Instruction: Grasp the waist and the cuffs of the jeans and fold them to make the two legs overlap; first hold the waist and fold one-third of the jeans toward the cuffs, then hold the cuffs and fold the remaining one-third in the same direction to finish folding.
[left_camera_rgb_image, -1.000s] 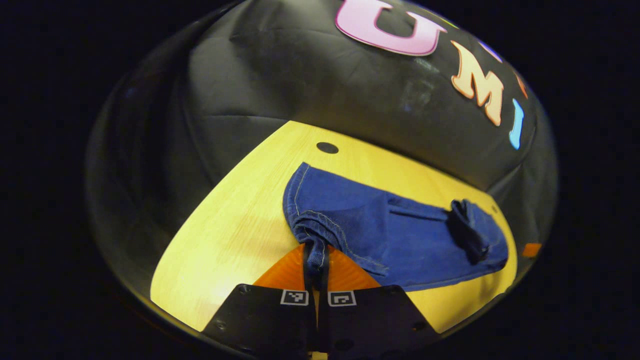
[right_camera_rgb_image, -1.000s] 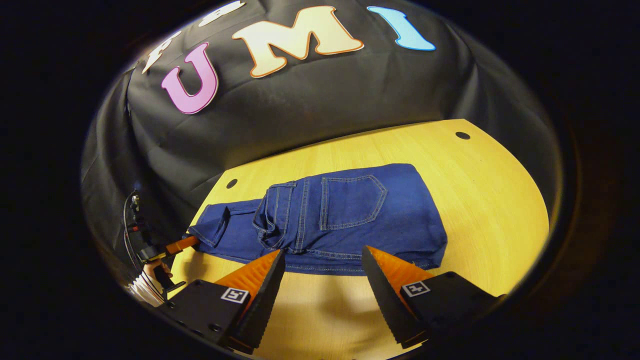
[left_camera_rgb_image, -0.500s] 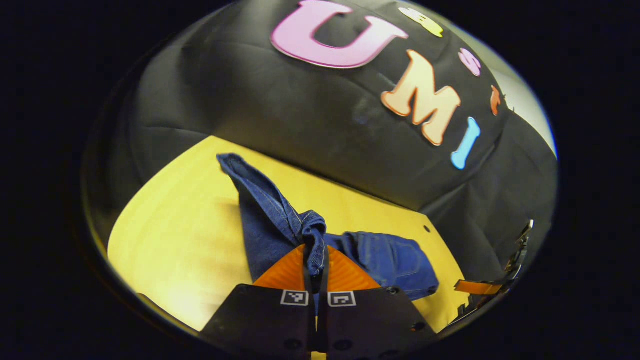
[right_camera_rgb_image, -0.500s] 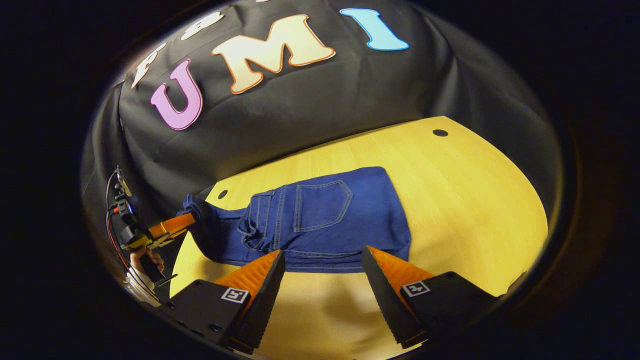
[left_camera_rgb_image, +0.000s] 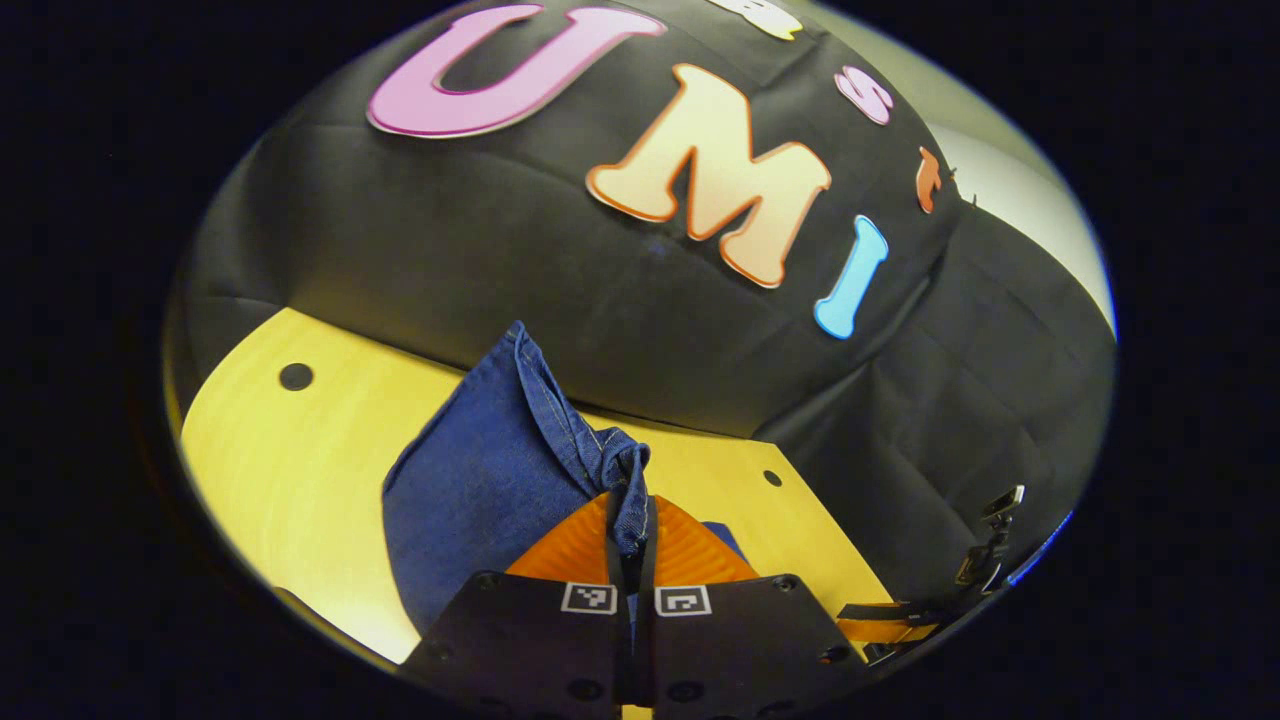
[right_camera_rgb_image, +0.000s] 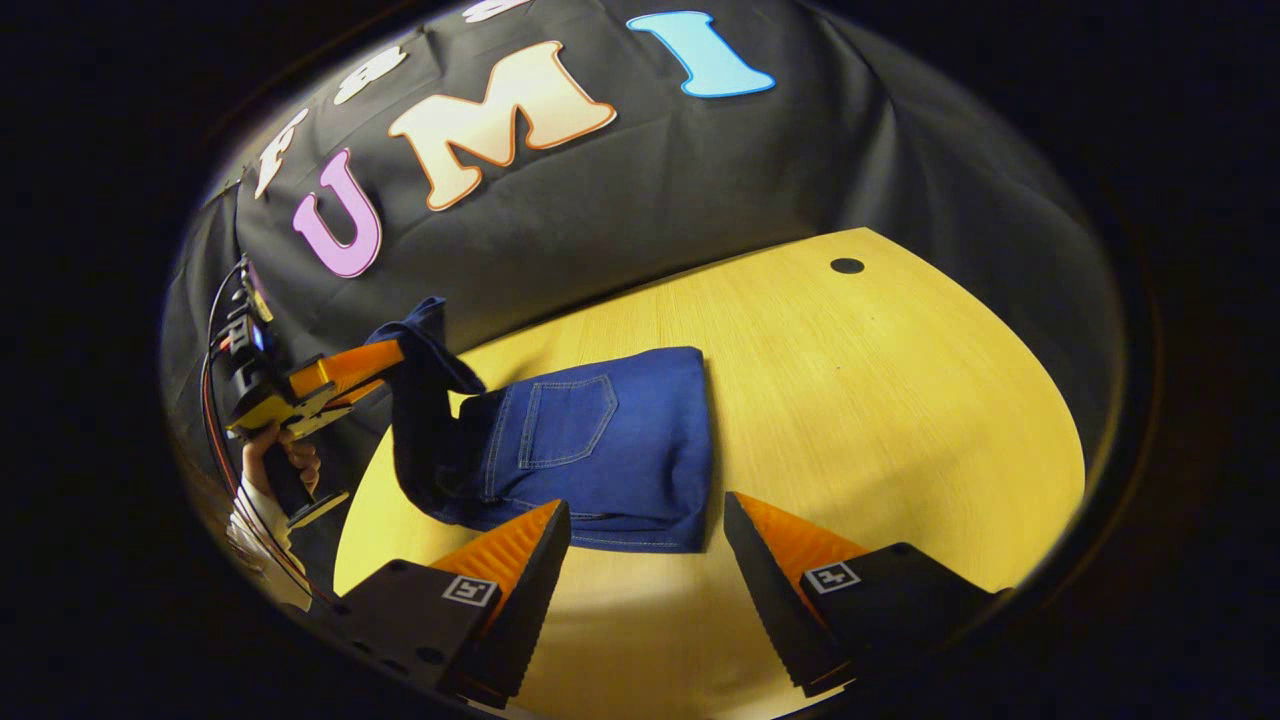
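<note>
Left gripper view: left gripper (left_camera_rgb_image: 632, 540) is clamping a bunched denim edge of the jeans (left_camera_rgb_image: 480, 490) between its orange fingers (left_camera_rgb_image: 575, 545), jaws pressed nearly together on the cloth. Fabric is rising from the fingertips at lower centre and fanning out to the centre-left of the frame, hanging above the yellow wooden table (left_camera_rgb_image: 270, 450). Cannot tell from this view whether the pinched edge is cuff or waist. A small patch of blue is showing just right of the fingers. The other gripper is sitting at the lower right edge of the frame.

Right gripper view: right gripper (right_camera_rgb_image: 645, 545) is hovering with jaws spread wide, holding nothing, at bottom centre. The folded part of the jeans (right_camera_rgb_image: 600, 450) is lying flat on the table (right_camera_rgb_image: 880, 400) directly above the gap between the fingers, back pocket facing up, near the tips but apart from them. At centre-left the left gripper (right_camera_rgb_image: 385, 362) is lifting one end of the jeans off the table, a hand (right_camera_rgb_image: 278, 462) gripping its handle below. No containers here.
</note>
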